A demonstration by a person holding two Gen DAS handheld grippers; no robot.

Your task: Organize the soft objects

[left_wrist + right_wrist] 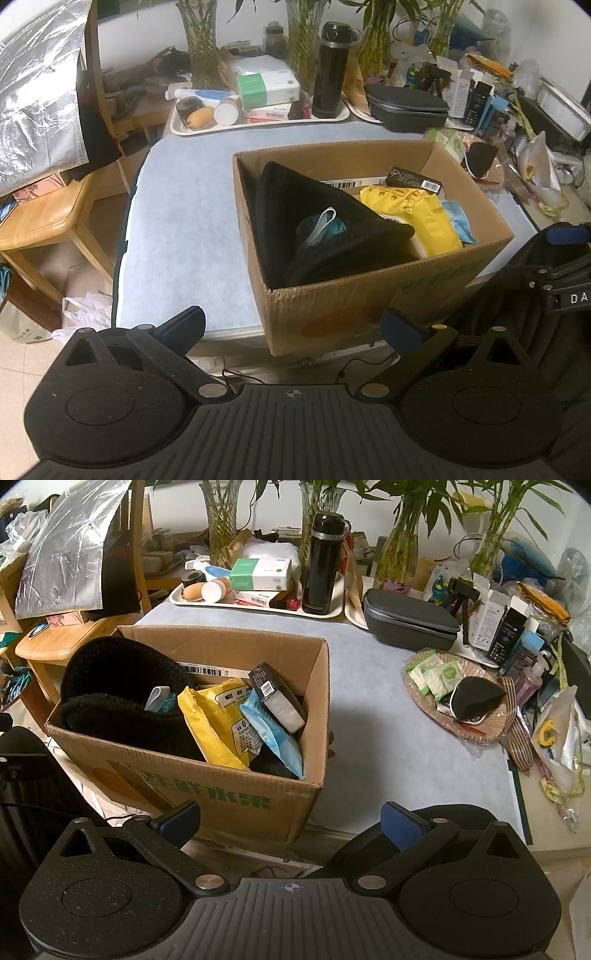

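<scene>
While it sits on the blue-grey table (369, 738) near the front edge, the cardboard box (236, 801) holds the soft things: a black fuzzy fabric bundle (325, 229) fills its left part, with a yellow packet (214, 723), a light blue packet (273, 734) and a small dark carton (275, 698) leaning beside it. Both the left gripper (293, 326) and the right gripper (291, 821) hover before the box, fingers spread wide and grasping nothing. Behind the box stands a white tray (258, 127) carrying a black flask (323, 565); a grey zip case (410, 622) lies to its right.
</scene>
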